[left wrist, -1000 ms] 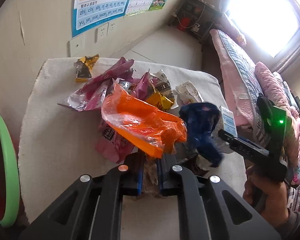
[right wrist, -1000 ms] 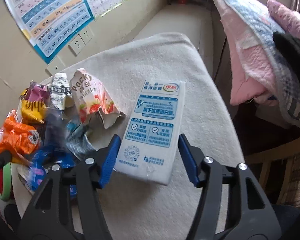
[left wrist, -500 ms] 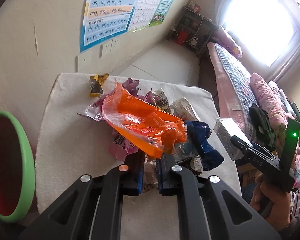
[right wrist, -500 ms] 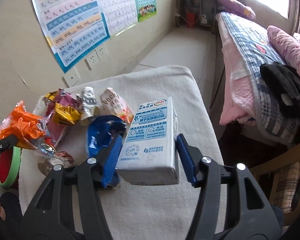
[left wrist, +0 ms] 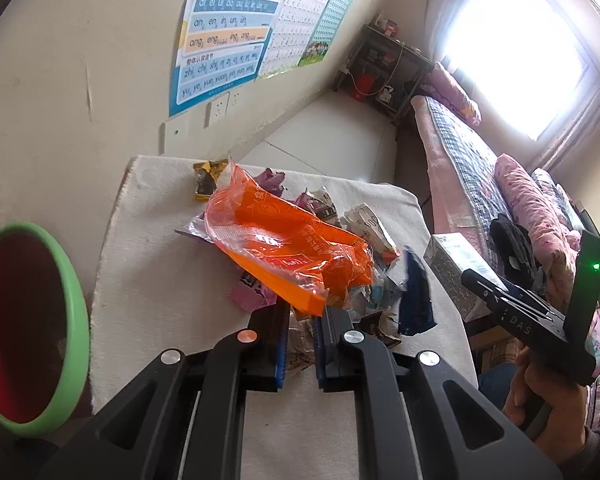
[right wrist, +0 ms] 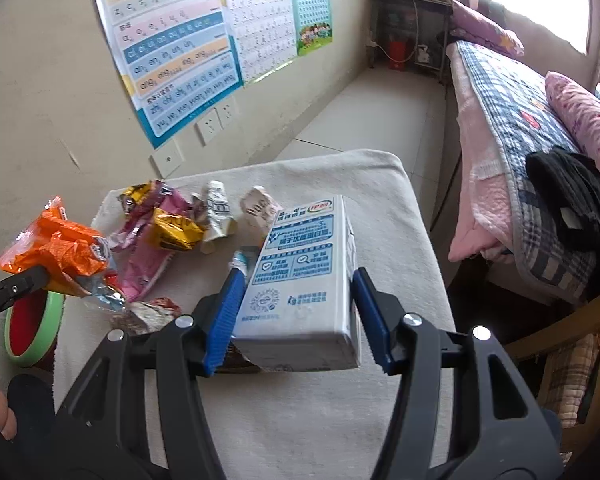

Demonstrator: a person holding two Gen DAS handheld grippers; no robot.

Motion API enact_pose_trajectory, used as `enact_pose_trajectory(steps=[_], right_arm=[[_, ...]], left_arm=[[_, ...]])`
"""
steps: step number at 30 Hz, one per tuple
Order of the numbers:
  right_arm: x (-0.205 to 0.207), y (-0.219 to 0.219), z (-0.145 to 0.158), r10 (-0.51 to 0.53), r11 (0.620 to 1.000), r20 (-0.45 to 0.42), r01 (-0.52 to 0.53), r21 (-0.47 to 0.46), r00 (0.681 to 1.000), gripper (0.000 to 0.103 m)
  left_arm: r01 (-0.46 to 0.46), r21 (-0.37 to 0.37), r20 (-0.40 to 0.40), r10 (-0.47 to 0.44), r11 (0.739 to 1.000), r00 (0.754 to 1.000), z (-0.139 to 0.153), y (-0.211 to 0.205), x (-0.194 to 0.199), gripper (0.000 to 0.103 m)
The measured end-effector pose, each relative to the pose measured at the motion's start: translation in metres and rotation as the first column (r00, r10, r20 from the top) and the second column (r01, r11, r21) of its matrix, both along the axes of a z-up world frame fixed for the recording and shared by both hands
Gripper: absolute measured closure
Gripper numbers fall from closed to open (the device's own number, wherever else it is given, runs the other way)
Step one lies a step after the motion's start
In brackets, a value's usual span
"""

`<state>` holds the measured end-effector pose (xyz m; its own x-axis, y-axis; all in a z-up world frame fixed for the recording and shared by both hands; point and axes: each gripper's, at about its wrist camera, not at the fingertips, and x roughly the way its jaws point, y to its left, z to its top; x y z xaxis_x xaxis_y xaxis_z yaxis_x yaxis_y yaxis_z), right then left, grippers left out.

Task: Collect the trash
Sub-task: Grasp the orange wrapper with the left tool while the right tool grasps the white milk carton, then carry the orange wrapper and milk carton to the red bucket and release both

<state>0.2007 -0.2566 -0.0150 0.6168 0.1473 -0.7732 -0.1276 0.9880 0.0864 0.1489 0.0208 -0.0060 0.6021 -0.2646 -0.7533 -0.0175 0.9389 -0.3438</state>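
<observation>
Here, the left claw (left wrist: pixel 302 316) is clamped on an orange wrapper (left wrist: pixel 284 256); the right claw (right wrist: pixel 298 316) grips a milk carton (right wrist: pixel 300 280) at centre frame, above the surface (right wrist: pixel 300 412).

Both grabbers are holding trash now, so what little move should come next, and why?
Probably swing the left gripper, shut on the crinkly orange plastic wrapper, over the green-rimmed round bin on its left side and let go. The wrapper hangs clear of the cloth-covered table, and that bin sits nearest. The right gripper, shut on the white-and-blue milk carton, could follow.
</observation>
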Motion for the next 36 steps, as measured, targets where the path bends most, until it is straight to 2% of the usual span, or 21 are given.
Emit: enact_pose_trajectory(steps=[9, 17, 23, 36], right_arm=[[-0.003, 0.045, 0.014, 0.074, 0.997, 0.026, -0.074, 0.019, 0.997, 0.049], [-0.009, 0.110, 0.020, 0.187, 0.981, 0.037, -0.188, 0.039, 0.982, 0.049], [-0.017, 0.163, 0.020, 0.277, 0.959, 0.035, -0.279, 0.048, 0.960, 0.049], [-0.042, 0.287, 0.018, 0.461, 0.884, 0.023, -0.461, 0.076, 0.887, 0.048]], left_arm=[[-0.048, 0.016, 0.023, 0.048, 0.999, 0.999, 0.011, 0.031, -0.013, 0.095], [-0.125, 0.049, 0.024, 0.124, 0.991, 0.992, 0.015, 0.078, -0.034, 0.095], [-0.201, 0.062, 0.009, 0.201, 0.978, 0.980, 0.013, 0.120, -0.057, 0.095], [-0.363, 0.102, -0.015, 0.367, 0.926, 0.930, 0.010, 0.222, -0.112, 0.095]])
